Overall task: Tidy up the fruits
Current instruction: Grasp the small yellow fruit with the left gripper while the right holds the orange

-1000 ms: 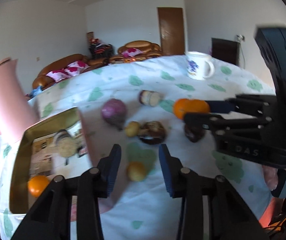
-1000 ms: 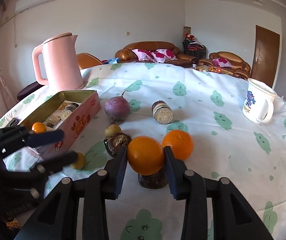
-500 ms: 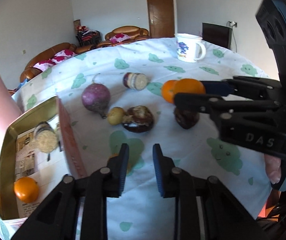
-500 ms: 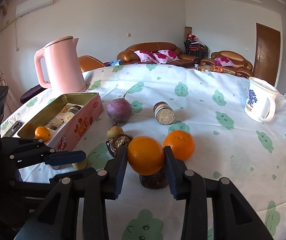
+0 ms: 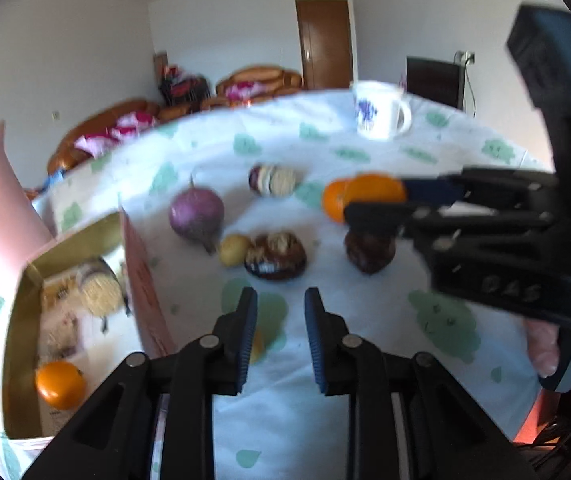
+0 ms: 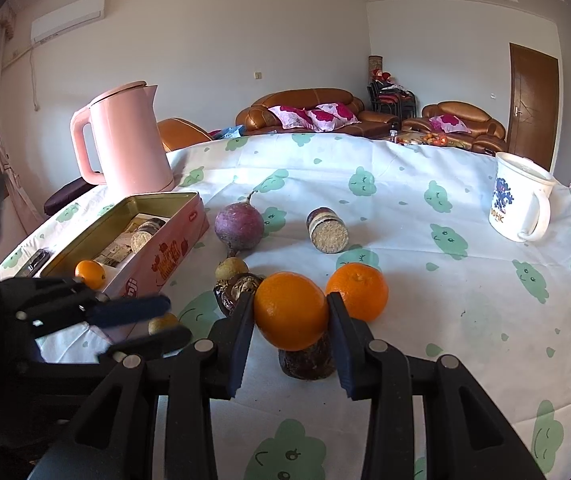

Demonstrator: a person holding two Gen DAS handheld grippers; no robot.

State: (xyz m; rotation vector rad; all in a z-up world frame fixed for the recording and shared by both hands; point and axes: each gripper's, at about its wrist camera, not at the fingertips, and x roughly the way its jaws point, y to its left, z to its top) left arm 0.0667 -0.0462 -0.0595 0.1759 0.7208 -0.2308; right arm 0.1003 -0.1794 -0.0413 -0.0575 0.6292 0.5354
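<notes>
Right gripper (image 6: pixel 290 311) fingers clamp an orange (image 6: pixel 290 310); left gripper (image 5: pixel 279 322) fingers closed, empty.

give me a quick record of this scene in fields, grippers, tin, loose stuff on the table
right gripper: shut on an orange, held above the cloth
left gripper: shut; whether it grips the small yellow fruit beside its fingers, cannot tell
tin: open, holds a small orange and a round snack
loose on tablecloth: second orange, purple radish, small yellowish fruit, two dark brown lumps
also: pink kettle, white mug
</notes>
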